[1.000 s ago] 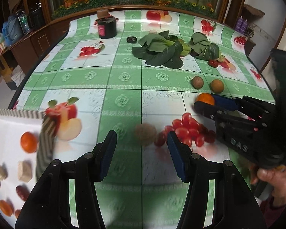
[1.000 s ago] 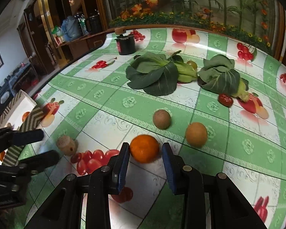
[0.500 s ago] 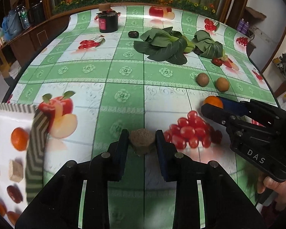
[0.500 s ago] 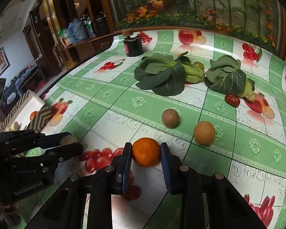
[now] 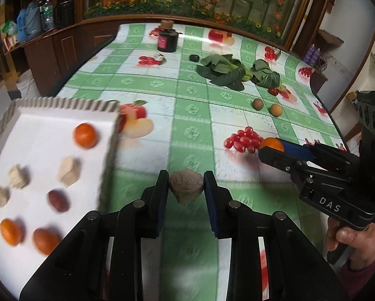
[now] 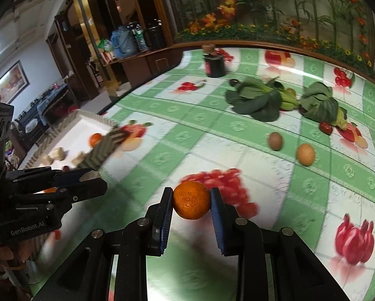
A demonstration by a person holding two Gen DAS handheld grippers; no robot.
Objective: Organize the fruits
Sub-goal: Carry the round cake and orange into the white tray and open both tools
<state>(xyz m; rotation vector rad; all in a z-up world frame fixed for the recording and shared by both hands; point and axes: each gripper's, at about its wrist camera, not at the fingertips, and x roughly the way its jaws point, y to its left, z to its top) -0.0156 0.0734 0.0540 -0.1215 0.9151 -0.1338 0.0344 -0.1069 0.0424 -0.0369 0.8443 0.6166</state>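
My left gripper (image 5: 186,188) is shut on a rough brown lump of fruit (image 5: 186,187), lifted off the cloth. A white tray (image 5: 37,115) with a ribbed rim lies to its left, holding several small oranges, pale chunks and a dark red fruit. My right gripper (image 6: 191,200) is shut on a small orange (image 6: 191,200), held above the printed cherries. In the left wrist view the right gripper (image 5: 275,150) reaches in from the right with that orange (image 5: 271,143). A brown kiwi (image 6: 275,140) and a tan round fruit (image 6: 305,154) lie farther back on the table.
Two bunches of green leaves (image 6: 258,99) and a red date (image 6: 325,127) lie at the back, with a dark jar (image 6: 214,65) and a small black disc (image 5: 194,57) behind them. The table's left edge drops to a floor with dark wooden cabinets (image 5: 69,47). A person's hand (image 5: 350,235) holds the right gripper.
Both grippers closed on their fruit, the left on the brown lump, the right on the orange. Both then lifted and swung left, bringing the white tray further into view.
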